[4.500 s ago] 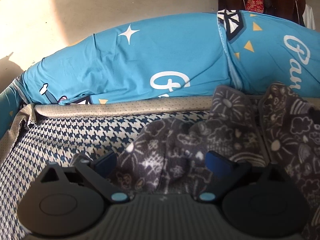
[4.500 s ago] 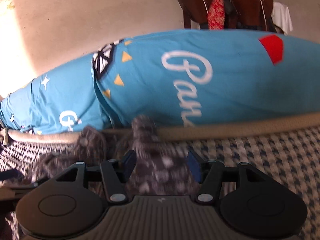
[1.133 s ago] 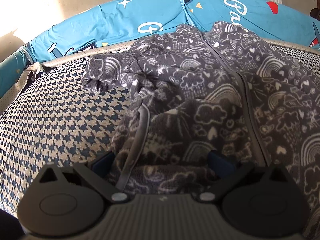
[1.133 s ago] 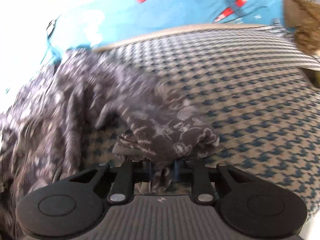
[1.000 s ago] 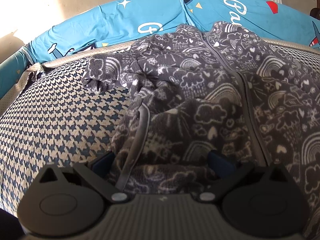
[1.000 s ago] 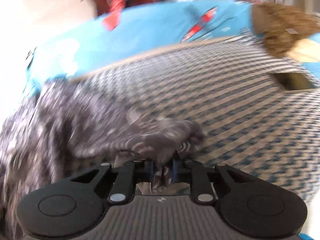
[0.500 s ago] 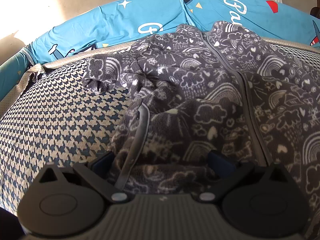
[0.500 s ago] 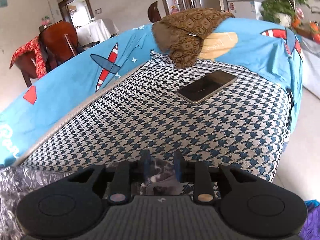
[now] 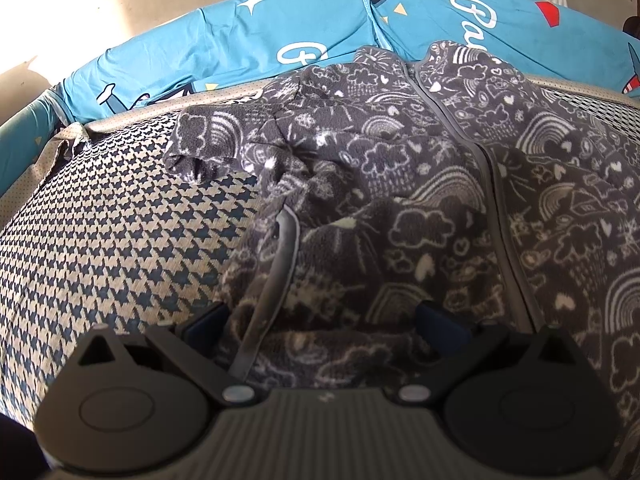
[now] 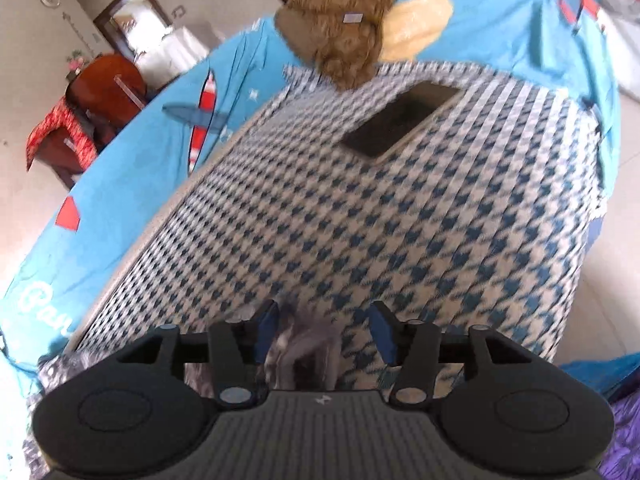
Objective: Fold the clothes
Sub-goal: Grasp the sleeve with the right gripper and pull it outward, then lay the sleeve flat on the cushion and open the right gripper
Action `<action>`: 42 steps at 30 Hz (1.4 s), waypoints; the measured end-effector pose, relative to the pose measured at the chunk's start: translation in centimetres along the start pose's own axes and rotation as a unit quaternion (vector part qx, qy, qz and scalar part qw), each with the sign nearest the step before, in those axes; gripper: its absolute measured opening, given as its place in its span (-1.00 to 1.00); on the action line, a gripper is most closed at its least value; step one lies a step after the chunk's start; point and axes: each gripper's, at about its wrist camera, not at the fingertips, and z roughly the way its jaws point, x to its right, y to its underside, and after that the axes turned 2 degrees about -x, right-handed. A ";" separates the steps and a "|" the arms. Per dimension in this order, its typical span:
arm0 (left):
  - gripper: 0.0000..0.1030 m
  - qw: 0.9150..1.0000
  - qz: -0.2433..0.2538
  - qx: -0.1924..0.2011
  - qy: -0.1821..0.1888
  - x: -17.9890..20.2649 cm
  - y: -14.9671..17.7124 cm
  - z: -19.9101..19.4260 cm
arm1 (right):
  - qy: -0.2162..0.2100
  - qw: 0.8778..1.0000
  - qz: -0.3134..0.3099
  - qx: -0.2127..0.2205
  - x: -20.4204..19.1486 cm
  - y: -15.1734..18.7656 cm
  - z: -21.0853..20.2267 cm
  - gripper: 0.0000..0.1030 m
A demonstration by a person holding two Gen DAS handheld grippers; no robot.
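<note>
A dark grey fleece garment printed with white rainbows and clouds lies spread on the houndstooth mattress, its zipper running down the middle. One sleeve sticks out to the left, crumpled. My left gripper is open, its jaws wide apart over the garment's near hem. In the right wrist view my right gripper is open, with a blurred end of the grey garment lying loose between its fingers at the near edge of the mattress.
A dark phone lies on the mattress at the far right. A brown plush toy rests beyond it on the blue cartoon sheet. The same blue sheet borders the far side. A wooden chair stands behind.
My right gripper pulled a part of the garment out to the right while shut on it, then opened and let it go. The left gripper has stayed open in place.
</note>
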 end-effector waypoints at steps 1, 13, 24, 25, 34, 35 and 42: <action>1.00 1.000 0.000 0.000 0.000 0.0 0.0 0.0 | -0.007 1.000 0.005 -0.010 0.1 0.1 0.2 0.02; 1.00 1.000 -0.003 0.000 0.000 0.0 0.0 0.0 | 0.014 0.998 -0.044 -0.041 -2.5 0.9 4.1 -0.12; 1.00 1.000 -0.001 0.001 -0.002 0.0 0.0 0.1 | 0.095 0.988 -0.042 0.115 -2.6 -0.1 0.2 -0.82; 1.00 1.000 -0.001 0.002 -0.002 0.0 0.0 0.0 | 0.100 0.987 -0.039 0.116 -2.6 -0.2 0.2 -0.82; 1.00 1.000 0.003 0.004 -0.003 0.1 0.1 -0.2 | 0.081 0.991 -0.044 0.101 -3.0 0.4 -0.1 -0.34; 1.00 1.000 0.004 0.004 -0.003 0.1 0.2 -0.3 | 0.071 0.992 -0.052 0.093 -3.3 0.6 0.1 -0.34; 1.00 1.000 0.006 0.005 -0.002 0.2 0.6 -0.6 | 0.023 0.995 -0.090 0.044 -6.1 2.4 0.6 -0.34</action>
